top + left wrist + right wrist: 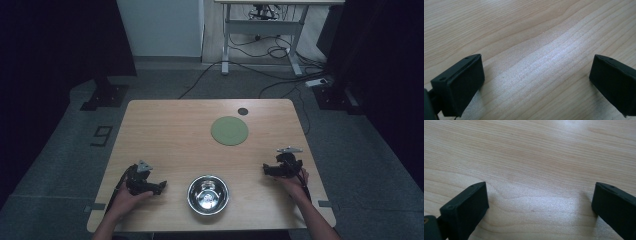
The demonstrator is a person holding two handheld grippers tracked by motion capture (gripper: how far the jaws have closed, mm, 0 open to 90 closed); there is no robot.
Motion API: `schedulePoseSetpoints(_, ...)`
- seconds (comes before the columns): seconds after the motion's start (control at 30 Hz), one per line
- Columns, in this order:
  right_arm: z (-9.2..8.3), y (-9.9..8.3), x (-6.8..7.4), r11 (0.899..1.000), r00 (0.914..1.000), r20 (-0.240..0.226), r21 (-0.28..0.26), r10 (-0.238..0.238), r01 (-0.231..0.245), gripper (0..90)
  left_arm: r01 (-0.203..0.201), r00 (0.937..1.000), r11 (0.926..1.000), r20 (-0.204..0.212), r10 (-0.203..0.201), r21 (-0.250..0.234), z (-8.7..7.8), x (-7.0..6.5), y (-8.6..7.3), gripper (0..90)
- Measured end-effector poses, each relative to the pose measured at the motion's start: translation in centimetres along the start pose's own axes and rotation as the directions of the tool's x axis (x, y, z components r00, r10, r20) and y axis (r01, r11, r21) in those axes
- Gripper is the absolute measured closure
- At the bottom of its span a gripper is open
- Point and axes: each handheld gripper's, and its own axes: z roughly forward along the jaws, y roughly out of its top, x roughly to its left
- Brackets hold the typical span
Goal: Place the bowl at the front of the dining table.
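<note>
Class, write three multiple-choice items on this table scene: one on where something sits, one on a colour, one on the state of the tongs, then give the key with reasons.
1. Where is the metal bowl?
A. Near the table's front edge, between the two hands
B. On the green disc
C. At the far left corner

2. What colour is the flat round disc?
A. Red
B. Green
C. Blue

3. How do the left tongs and right tongs stand?
A. Both shut on the bowl
B. One open, one shut
C. Both open, with nothing between them

Key: 1 A, the high view shows it there; 2 B, it is plainly green; 3 C, bare wooden table shows between each pair of jaws.
</note>
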Motion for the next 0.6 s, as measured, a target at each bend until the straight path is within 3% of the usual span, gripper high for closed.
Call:
schedulePoseSetpoints(0.33, -0.42, 0.15, -0.03, 1.0, 1.0, -0.007, 0.006, -0.004, 0.004, 12.9, -0.001, 1.0, 1.0, 0.0, 0.001, 0.0, -0.03, -0.05, -0.03, 0.0)
schedulePoseSetpoints(0.6, -0.45, 0.33, -0.06, 1.0, 1.0, -0.005, 0.021, -0.002, 0.002, 13.4, -0.001, 1.0, 1.0, 0.0, 0.001, 0.0, -0.03, -0.06, -0.03, 0.0)
